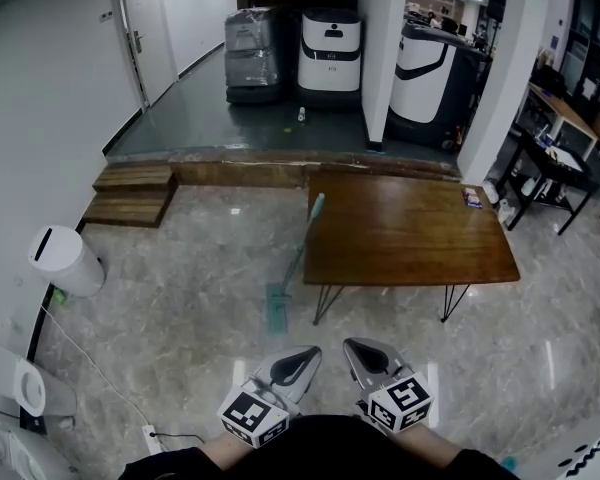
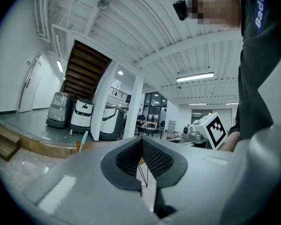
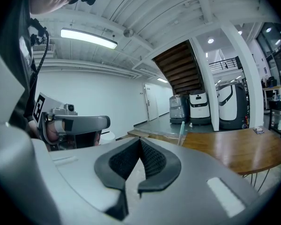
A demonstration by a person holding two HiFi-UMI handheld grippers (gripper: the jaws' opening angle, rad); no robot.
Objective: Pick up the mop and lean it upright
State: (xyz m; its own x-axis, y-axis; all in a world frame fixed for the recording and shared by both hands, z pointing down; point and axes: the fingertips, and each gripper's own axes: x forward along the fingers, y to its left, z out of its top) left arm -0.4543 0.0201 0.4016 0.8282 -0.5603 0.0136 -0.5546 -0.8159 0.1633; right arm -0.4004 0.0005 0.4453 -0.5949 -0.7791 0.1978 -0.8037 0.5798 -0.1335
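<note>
mop (image 1: 298, 256) leans on table (image 1: 410, 236); bin (image 1: 65, 260) contents hidden

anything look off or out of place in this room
Only the mop stands out: it leans at a tilt against the left edge of the wooden table, with its head down on the floor rather than standing upright. Nothing looks spilled or broken.

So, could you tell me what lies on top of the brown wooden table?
The brown wooden table carries only a small flat item at its far right corner. The teal-handled mop leans on its left edge. Whatever is beneath that item is covered.
</note>
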